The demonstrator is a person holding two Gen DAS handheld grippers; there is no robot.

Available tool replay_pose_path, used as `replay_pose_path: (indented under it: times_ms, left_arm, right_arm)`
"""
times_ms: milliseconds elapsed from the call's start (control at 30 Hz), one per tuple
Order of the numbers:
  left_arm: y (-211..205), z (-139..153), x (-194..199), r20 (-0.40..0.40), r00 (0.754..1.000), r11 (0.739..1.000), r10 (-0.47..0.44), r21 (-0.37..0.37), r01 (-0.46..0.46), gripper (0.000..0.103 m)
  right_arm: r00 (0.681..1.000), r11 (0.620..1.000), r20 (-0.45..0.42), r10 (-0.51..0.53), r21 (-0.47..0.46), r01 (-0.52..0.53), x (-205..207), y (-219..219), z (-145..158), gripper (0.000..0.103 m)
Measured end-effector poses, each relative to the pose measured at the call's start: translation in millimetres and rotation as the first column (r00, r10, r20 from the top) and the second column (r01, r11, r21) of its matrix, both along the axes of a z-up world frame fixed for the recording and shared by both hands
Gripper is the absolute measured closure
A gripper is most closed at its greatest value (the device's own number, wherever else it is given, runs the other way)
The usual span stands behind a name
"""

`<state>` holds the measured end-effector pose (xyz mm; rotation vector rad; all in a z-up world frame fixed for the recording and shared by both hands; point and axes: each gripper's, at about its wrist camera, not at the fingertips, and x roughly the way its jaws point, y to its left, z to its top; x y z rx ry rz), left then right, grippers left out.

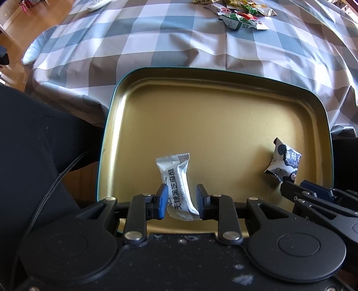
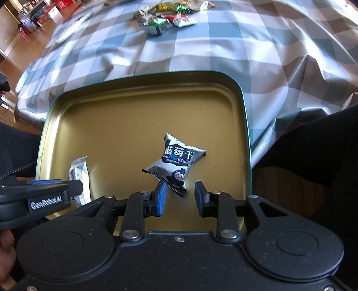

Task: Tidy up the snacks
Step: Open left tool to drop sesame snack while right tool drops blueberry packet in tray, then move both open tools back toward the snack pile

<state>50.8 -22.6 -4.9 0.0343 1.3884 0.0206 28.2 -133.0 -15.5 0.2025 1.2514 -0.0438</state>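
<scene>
A gold tin tray (image 1: 223, 116) with a teal rim sits at the near table edge; it also shows in the right wrist view (image 2: 134, 125). A white sesame-crisp packet (image 1: 176, 185) lies in it between the open pads of my left gripper (image 1: 181, 202), with a gap on each side. A blue-and-white dried-blueberry packet (image 2: 176, 163) lies in the tray just in front of my right gripper (image 2: 180, 197), which is open with only the packet's corner between its pads. The same packet (image 1: 284, 162) shows at the right in the left wrist view.
A pile of several loose snack packets (image 1: 239, 13) lies at the far side of the checked tablecloth (image 1: 156, 44), also in the right wrist view (image 2: 165, 18). A white remote (image 1: 98, 4) lies far left. Dark-clothed legs flank the tray.
</scene>
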Motion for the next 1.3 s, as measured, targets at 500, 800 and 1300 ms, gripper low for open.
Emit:
replay_pose_path:
  times_ms: [500, 800, 1300]
  left_arm:
    - [16.9, 19.4, 68.0, -0.086, 0.996, 0.999, -0.016, -0.052, 0.012, 0.076]
    - [22.8, 36.0, 116.4, -0.071, 0.997, 0.999, -0.003, -0.037, 0.001, 0.075]
    - [27.2, 51.8, 210.6, 0.019, 0.999, 0.999, 0.046, 0.001, -0.046, 0.075]
  right_arm:
    - [0.981, 0.996, -0.192, -0.008, 0.081, 0.024, 33.9, -21.4, 8.1, 0.065]
    - [0.98, 0.999, -0.197, 0.009, 0.04, -0.001, 70.8, -19.7, 22.8, 0.065]
    - [0.988, 1.0, -0.154, -0.024, 0.005, 0.025, 159.9, -29.7, 39.4, 0.065]
